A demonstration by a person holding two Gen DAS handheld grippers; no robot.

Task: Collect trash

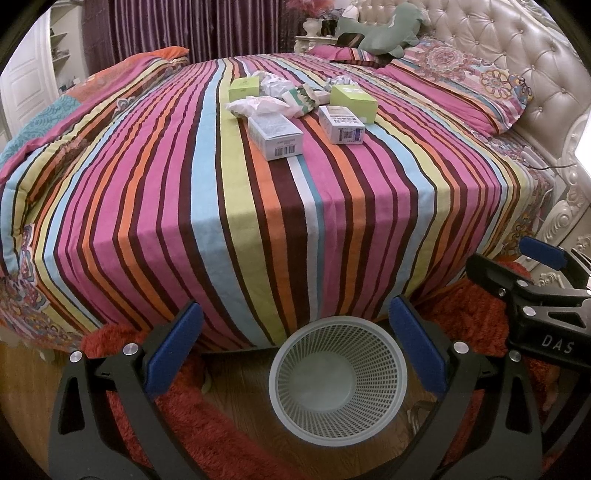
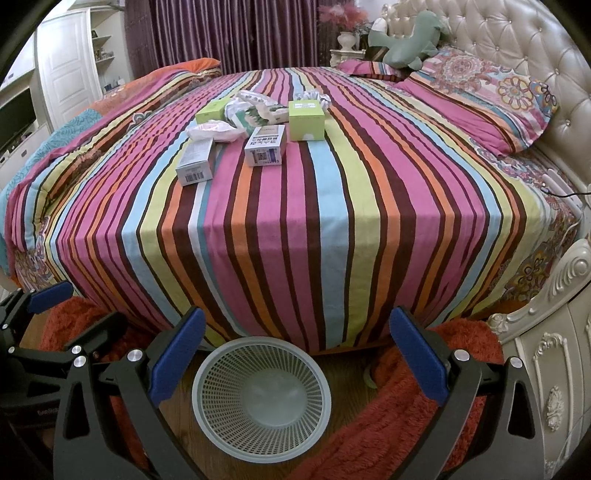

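Observation:
Trash lies in a cluster on the striped bed (image 1: 332,229): a white box with a barcode (image 1: 275,136), a white box with a QR label (image 1: 341,124), a green box (image 1: 352,98), a smaller green box (image 1: 242,88) and crumpled wrappers (image 1: 258,106). The same cluster shows in the right wrist view, with the barcode box (image 2: 195,160), QR box (image 2: 266,145) and green box (image 2: 306,120). An empty white mesh wastebasket (image 1: 338,380) (image 2: 261,397) stands on the floor at the bed's foot. My left gripper (image 1: 295,350) and right gripper (image 2: 297,350) are both open and empty above the basket.
An orange shag rug (image 2: 388,424) lies around the basket on wood floor. A green plush toy (image 1: 384,31) and patterned pillows (image 2: 476,92) sit by the tufted headboard. A carved white nightstand (image 2: 546,369) stands at right. The right gripper shows at the left view's edge (image 1: 535,295).

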